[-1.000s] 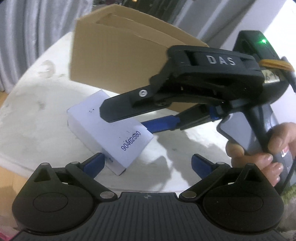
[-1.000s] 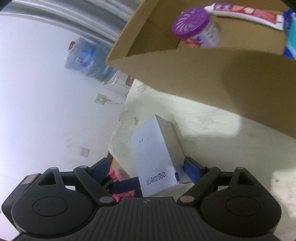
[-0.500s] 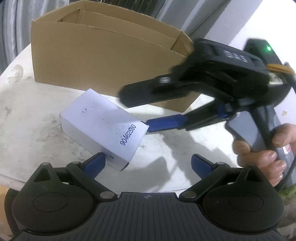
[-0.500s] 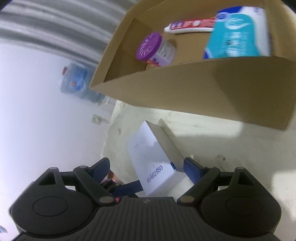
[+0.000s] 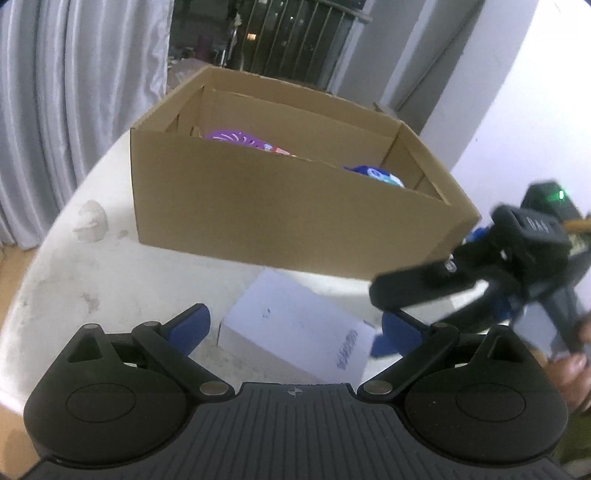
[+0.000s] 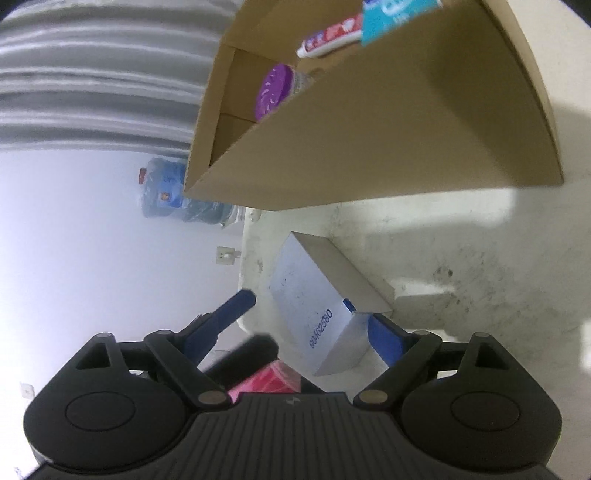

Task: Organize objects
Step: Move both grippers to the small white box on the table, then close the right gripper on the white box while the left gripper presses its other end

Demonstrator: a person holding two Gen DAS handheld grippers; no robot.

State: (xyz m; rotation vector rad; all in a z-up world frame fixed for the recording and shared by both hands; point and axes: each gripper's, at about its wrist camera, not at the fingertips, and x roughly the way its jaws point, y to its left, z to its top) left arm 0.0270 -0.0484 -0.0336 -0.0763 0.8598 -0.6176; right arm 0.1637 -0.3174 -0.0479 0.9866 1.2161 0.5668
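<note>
Right wrist view | white carton (image 6: 314, 306): on tabletop (image 6: 461, 295) near its edge, beside cardboard box (image 6: 406, 129) | likely light, stiff, smooth, crushable; grip long sides | right gripper (image 6: 314, 314): fingers opening, astride carton | left gripper (image 5: 295, 325): fingers apart, unloaded

Your right gripper (image 5: 373, 325) blurs; the cardboard box (image 5: 280, 218) wall hides most of the purple-lidded jar (image 5: 236, 138); the toothpaste tube (image 6: 330, 35) is edge-cropped.
</note>
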